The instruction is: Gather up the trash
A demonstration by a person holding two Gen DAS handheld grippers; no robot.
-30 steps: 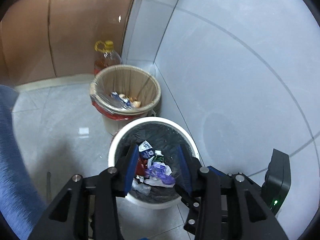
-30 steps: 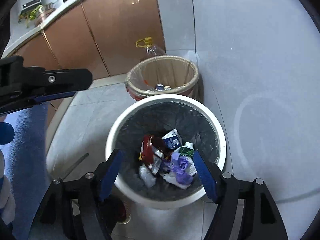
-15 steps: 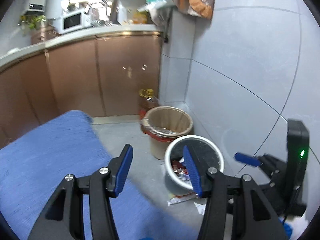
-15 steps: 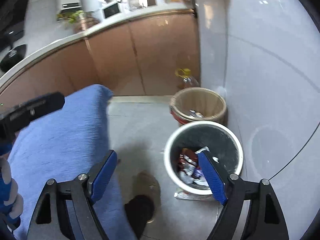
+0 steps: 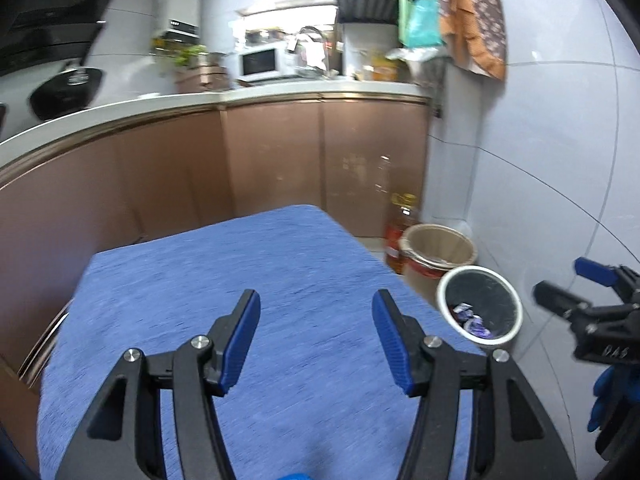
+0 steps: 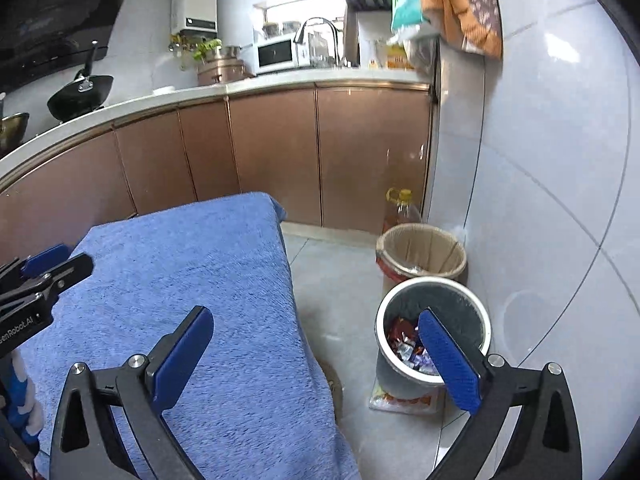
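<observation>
A white bin with a black liner (image 5: 442, 300) (image 6: 482, 316) stands on the floor by the wall and holds wrappers and other trash (image 6: 404, 346). My left gripper (image 5: 316, 340) is open and empty above the blue cloth-covered table (image 5: 224, 280). My right gripper (image 6: 316, 356) is open and empty, its left finger over the blue cloth (image 6: 180, 264) and its right finger in front of the bin. The right gripper also shows in the left wrist view (image 5: 576, 292).
A tan-lined bin (image 6: 424, 248) (image 5: 438, 246) stands behind the white one, with a yellow-capped oil bottle (image 6: 400, 208) beside it. Brown cabinets (image 6: 280, 152) under a counter run along the back. A flat packet (image 6: 400, 400) lies on the floor under the white bin.
Both grippers have pulled up and back from over the white bin. The blue table now fills the foreground and the kitchen counter has come into view.
</observation>
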